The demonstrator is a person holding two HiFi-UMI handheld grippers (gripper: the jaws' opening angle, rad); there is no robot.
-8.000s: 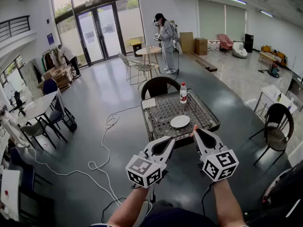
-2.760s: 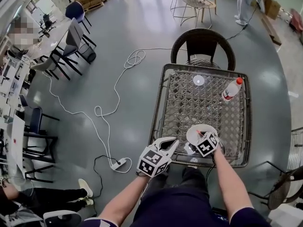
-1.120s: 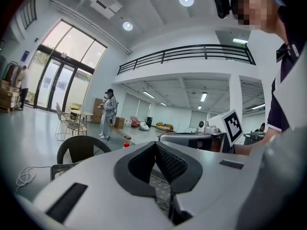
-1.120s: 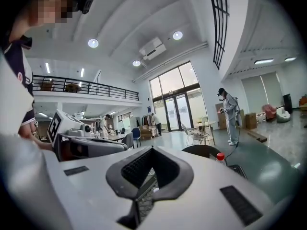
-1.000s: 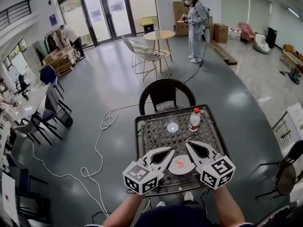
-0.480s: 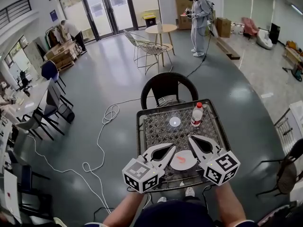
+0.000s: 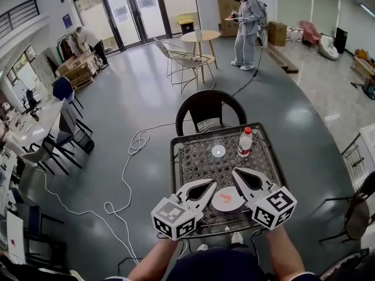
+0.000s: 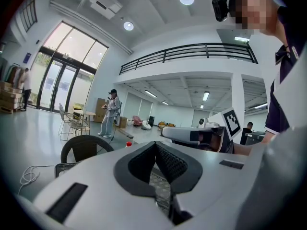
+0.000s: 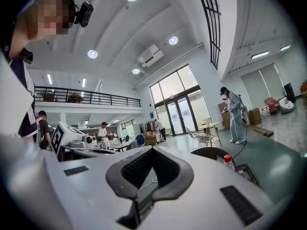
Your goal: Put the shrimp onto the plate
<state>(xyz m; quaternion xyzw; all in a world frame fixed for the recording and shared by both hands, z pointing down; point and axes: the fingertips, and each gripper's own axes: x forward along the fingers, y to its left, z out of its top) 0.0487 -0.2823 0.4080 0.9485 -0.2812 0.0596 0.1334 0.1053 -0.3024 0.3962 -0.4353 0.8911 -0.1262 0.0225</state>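
A small orange shrimp (image 7: 226,197) lies on the white plate (image 7: 221,204), which rests on the near part of the wicker-patterned table (image 7: 196,165). My left gripper (image 7: 212,182) hovers just left of the plate, shut, with nothing in it. On the plate's right side my right gripper (image 7: 235,170) is also shut and empty. In the left gripper view the left gripper (image 8: 154,143) has its jaws closed tip to tip, and so does the right gripper (image 9: 152,148) in the right gripper view. Both of these views look out level over the room, and the plate is hidden in them.
A clear bottle with a red cap (image 7: 245,142) and a small white disc (image 7: 218,151) stand on the far half of the table. A dark round-backed chair (image 7: 206,107) sits behind it. A white cable (image 7: 132,151) runs over the floor at left. A person (image 7: 245,22) stands far back.
The shrimp, held in the right gripper eight seconds ago, now lies on the plate and the gripper has let go. Over the last second both grippers stay beside the plate.
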